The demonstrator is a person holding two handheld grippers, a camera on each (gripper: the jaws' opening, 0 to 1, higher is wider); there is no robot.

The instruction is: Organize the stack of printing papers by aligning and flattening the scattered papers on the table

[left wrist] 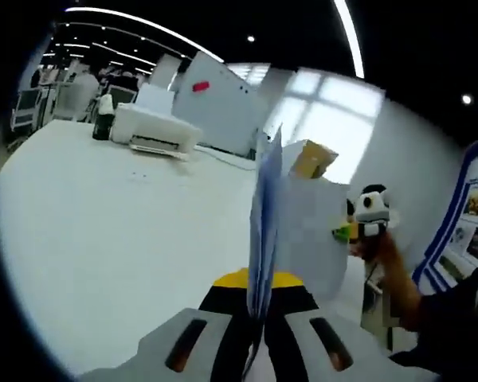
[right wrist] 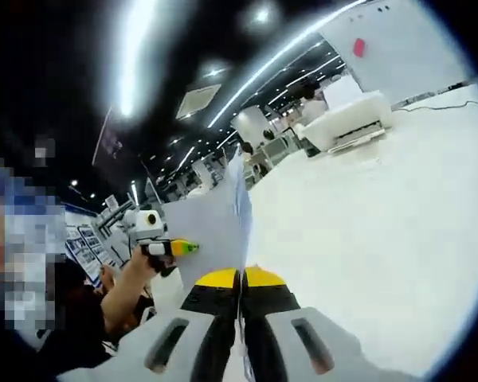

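- Printer (left wrist: 154, 127), white, near far left edge of table (left wrist: 103, 239); dark bottle (left wrist: 103, 119) just beside it.
- Left gripper (left wrist: 259, 318): jaws clenched on paper stack (left wrist: 264, 231), sheets held on edge, lifted off tabletop.
- Cardboard box (left wrist: 312, 157) behind stack, toward far edge.
- Right gripper (right wrist: 240, 314): jaws clamped on same stack, edge-on in right gripper view (right wrist: 215, 231).
- Person's hand (right wrist: 139, 270) holds the other gripper at stack's opposite side.
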